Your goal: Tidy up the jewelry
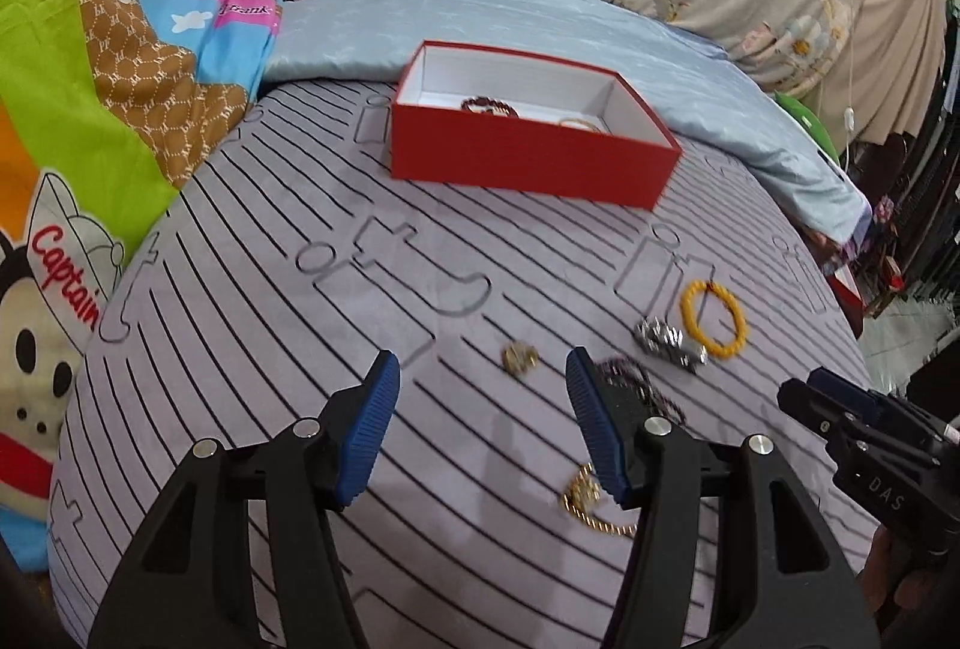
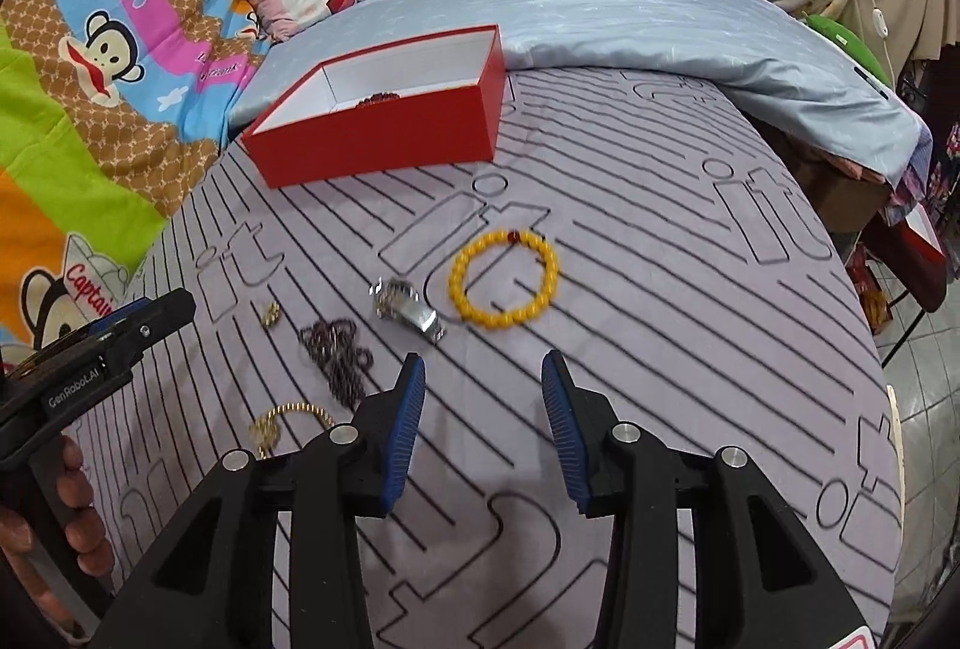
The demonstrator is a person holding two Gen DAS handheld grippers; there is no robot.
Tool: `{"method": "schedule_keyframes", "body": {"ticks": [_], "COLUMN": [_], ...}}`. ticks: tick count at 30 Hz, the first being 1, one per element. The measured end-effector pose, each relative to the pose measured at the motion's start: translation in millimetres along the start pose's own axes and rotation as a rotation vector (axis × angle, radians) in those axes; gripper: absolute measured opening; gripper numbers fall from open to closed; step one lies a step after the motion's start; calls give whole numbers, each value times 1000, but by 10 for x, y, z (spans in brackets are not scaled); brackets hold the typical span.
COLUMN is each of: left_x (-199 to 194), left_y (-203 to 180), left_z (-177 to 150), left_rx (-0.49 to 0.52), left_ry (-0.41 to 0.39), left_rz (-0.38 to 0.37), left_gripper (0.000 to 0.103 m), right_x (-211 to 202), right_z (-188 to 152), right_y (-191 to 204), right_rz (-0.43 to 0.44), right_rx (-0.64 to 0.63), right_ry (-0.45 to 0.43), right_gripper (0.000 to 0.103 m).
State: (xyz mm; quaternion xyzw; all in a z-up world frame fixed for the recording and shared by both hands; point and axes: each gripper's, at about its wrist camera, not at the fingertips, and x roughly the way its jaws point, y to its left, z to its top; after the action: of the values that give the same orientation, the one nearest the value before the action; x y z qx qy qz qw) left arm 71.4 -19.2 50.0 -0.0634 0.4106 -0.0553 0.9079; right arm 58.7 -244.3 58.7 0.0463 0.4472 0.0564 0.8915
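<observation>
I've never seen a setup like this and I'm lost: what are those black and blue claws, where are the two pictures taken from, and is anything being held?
No robot here: a person holds a hand-held gripper in each hand, black with blue ribbed pads. Each picture comes from a camera on one gripper, looking along its fingers. One shows the left gripper, the other the right gripper. Both stand open and hold nothing.

On the striped grey bedspread lie a yellow beaded bracelet, a silver metal watch, a dark beaded chain, a gold chain and a small gold trinket. Behind them sits an open red cardboard box with some jewelry already inside.
</observation>
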Motion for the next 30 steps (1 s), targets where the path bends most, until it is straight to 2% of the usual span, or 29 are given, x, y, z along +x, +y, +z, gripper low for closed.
{"method": "schedule_keyframes", "body": {"ticks": [10, 16, 23, 30], "left_x": [-22, -37, -28, -55], "left_y": [-96, -224, -76, 187], "left_z": [-349, -494, -536, -492], "left_rx": [18, 67, 38, -7], "left_ry": [59, 73, 82, 71], "left_rz": [-16, -25, 25, 92], "left_gripper": [55, 55, 55, 55], "right_x": [-49, -36, -39, 92], "right_z": [-257, -344, -370, -373], "right_y": [138, 168, 338, 733], "right_rz": [25, 49, 118, 183], "right_rx": [-39, -41, -67, -152], "right_ry": [28, 50, 66, 85], "right_gripper": [40, 40, 40, 40]}}
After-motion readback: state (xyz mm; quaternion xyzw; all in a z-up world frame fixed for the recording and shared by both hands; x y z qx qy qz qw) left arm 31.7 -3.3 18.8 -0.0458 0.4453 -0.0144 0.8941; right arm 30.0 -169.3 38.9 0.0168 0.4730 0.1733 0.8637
